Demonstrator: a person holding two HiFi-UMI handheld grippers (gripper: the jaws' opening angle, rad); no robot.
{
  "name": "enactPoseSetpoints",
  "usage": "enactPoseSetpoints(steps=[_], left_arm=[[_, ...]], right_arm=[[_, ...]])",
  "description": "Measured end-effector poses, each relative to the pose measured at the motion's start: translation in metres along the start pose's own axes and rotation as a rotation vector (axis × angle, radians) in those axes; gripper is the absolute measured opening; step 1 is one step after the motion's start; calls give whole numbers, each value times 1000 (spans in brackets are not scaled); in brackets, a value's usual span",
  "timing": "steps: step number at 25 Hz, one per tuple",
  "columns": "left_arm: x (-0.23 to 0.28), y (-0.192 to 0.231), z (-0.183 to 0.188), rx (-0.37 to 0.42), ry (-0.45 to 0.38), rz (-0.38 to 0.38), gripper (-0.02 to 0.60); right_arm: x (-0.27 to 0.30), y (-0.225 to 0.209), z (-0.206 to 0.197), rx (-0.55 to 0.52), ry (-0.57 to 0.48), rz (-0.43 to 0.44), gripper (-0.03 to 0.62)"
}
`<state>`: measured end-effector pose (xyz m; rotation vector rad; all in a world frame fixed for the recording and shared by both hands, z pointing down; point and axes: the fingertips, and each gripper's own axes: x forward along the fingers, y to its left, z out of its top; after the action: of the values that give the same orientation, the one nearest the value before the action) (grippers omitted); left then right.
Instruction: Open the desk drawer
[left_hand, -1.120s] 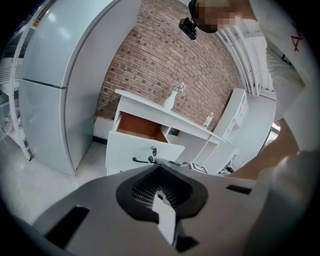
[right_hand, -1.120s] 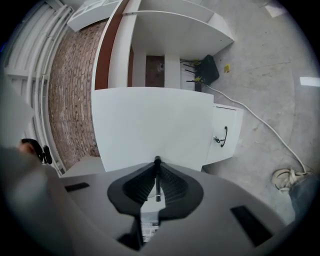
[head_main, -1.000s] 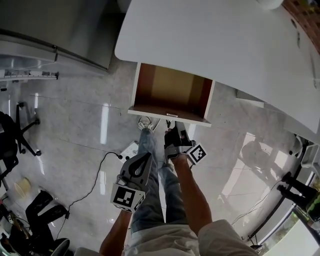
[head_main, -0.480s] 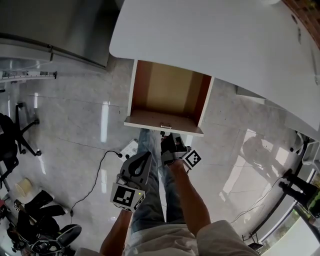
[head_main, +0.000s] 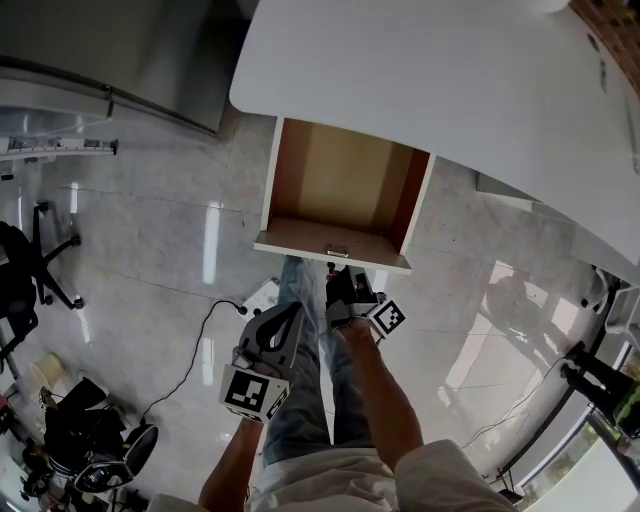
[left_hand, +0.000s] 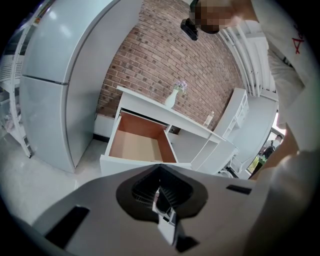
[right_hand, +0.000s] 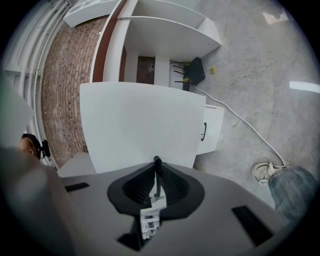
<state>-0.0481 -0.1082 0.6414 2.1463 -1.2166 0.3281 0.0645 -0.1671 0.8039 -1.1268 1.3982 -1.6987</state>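
Observation:
The white desk (head_main: 450, 90) has its drawer (head_main: 340, 190) pulled out, showing a bare brown inside. A small metal handle (head_main: 337, 252) sits on the white drawer front (head_main: 300, 238). My right gripper (head_main: 334, 272) is right at that handle. In the right gripper view the drawer front (right_hand: 140, 125) fills the middle, and the right gripper (right_hand: 157, 174) is shut on the thin dark handle bar (right_hand: 157, 167). My left gripper (head_main: 290, 312) hangs lower left, away from the drawer, shut and holding nothing. From the left gripper (left_hand: 159, 192) the open drawer (left_hand: 137, 145) shows ahead.
A grey refrigerator (head_main: 120, 50) stands left of the desk. An office chair (head_main: 25, 270), a black cable (head_main: 190, 350) and a power strip (head_main: 262, 295) are on the tiled floor. My legs (head_main: 300, 400) stand just before the drawer. A cabinet door with a black handle (right_hand: 204, 131) is beside it.
The drawer has slid further out from under the desk, and the right gripper came back toward me with it. The left gripper stayed where it was.

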Motion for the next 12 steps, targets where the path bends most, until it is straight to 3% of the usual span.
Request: enactPoseSetpoints(steps=[5,6,8,12], left_arm=[[-3,-1,-1,-1,-17,9,12],[-4,-3,-1,0,-19,10,12],[-4,-6,-1,4,-20,5,12],[-3,-10,-3,2,-20,5,12]], right_arm=[[-3,-1,-1,55,-11,24,48],[-5,-2,-3,63,-5,26,68],[-10,-3,-5,78,12,28,168],[-23,-10,0,90,1,10,178]])
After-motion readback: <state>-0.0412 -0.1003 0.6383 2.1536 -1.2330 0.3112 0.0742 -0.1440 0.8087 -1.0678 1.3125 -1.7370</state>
